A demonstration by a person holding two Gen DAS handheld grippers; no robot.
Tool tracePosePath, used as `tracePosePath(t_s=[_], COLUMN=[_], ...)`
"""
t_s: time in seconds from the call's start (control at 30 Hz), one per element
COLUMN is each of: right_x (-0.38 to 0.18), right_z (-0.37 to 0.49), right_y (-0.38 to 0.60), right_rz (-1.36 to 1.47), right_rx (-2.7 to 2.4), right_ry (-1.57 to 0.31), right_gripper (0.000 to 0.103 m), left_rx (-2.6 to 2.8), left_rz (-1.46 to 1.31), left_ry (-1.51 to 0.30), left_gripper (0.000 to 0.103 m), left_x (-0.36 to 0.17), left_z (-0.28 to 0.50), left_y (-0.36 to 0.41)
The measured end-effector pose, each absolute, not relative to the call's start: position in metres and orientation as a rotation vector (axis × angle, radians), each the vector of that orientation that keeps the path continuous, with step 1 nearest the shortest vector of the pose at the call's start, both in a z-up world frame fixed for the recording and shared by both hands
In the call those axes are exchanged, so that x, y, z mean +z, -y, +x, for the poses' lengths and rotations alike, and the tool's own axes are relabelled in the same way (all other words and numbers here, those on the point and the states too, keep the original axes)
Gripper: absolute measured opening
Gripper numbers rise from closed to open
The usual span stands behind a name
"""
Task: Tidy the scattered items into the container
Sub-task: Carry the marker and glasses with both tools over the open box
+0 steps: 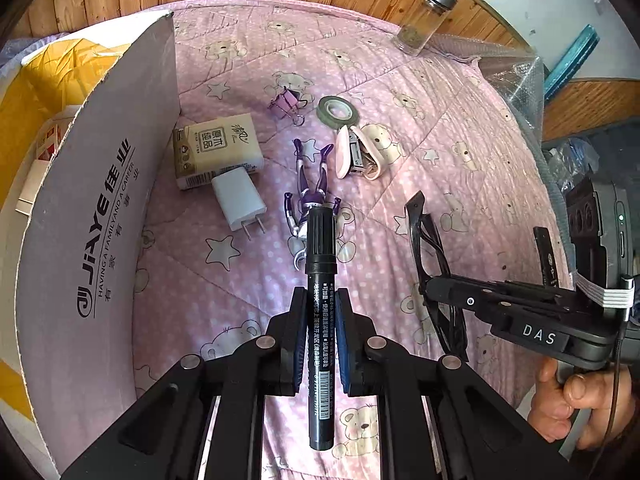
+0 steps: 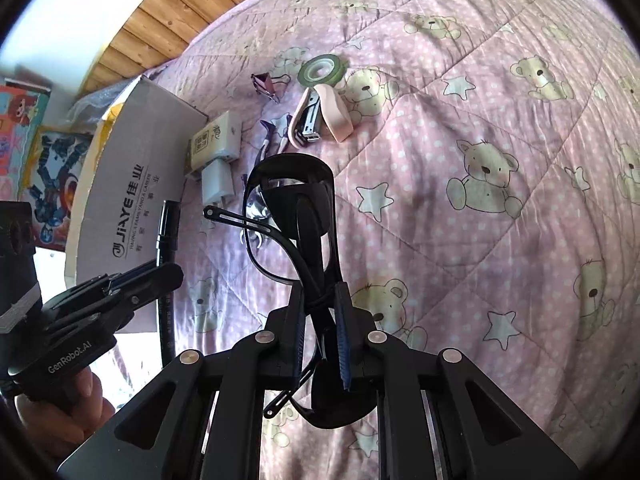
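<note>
My left gripper [image 1: 321,300] is shut on a black marker [image 1: 320,264], held above the pink bear quilt [image 1: 460,128]. My right gripper [image 2: 319,292] is shut on folded black glasses [image 2: 296,200]; the right gripper [image 1: 436,280] also shows at the right of the left wrist view. On the quilt lie a tissue pack [image 1: 218,150], a white charger [image 1: 239,200], a purple figurine [image 1: 314,184], a purple binder clip [image 1: 286,104], a green tape roll [image 1: 337,109] and a pink stapler [image 1: 358,156]. The cardboard box [image 1: 92,216] stands at the left, its flap raised.
A glass jar [image 1: 426,20] stands at the quilt's far edge by the wooden wall. Bubble wrap [image 1: 516,76] lies at the right edge. Hands [image 1: 572,404] hold both gripper handles. Yellow padding [image 1: 36,92] shows inside the box.
</note>
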State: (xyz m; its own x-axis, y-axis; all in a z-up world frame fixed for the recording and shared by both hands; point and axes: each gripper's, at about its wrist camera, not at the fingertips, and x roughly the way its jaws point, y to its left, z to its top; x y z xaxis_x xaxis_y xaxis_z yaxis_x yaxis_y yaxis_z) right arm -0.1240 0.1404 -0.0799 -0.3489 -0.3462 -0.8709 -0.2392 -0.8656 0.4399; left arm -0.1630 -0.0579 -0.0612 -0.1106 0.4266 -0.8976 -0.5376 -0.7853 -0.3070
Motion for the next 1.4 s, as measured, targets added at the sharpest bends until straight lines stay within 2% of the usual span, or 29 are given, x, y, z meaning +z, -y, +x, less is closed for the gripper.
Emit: tracePosePath(t_s=[0.2, 0.53, 0.97, 1.4], right_x=[-0.057, -0.013, 0.038, 0.066], right_z=[-0.128, -0.141, -0.166, -0.192], right_y=[-0.132, -0.089, -0.012, 0.040], right_rz=[1.702, 1.610, 1.489, 1.419], right_rx=[-2.410, -2.378, -2.287, -2.221], right_ry=[0.773, 0.618, 0.368, 0.237], right_gripper=[0.014, 0.014, 0.014, 0.014], left_rx=[1.955, 2.013, 2.139, 2.232], left_rz=[-1.490, -1.415, -1.361, -1.365], left_ry=[-0.097, -0.016, 0.192, 0.378], left_gripper=[0.014, 0.014, 0.014, 0.014], left_x=[-0.046, -0.012, 0.023, 0.031], left_z=[-0.164, -0.174, -0.188, -0.198], left_y=[0.062, 0.078, 0.146, 0.203])
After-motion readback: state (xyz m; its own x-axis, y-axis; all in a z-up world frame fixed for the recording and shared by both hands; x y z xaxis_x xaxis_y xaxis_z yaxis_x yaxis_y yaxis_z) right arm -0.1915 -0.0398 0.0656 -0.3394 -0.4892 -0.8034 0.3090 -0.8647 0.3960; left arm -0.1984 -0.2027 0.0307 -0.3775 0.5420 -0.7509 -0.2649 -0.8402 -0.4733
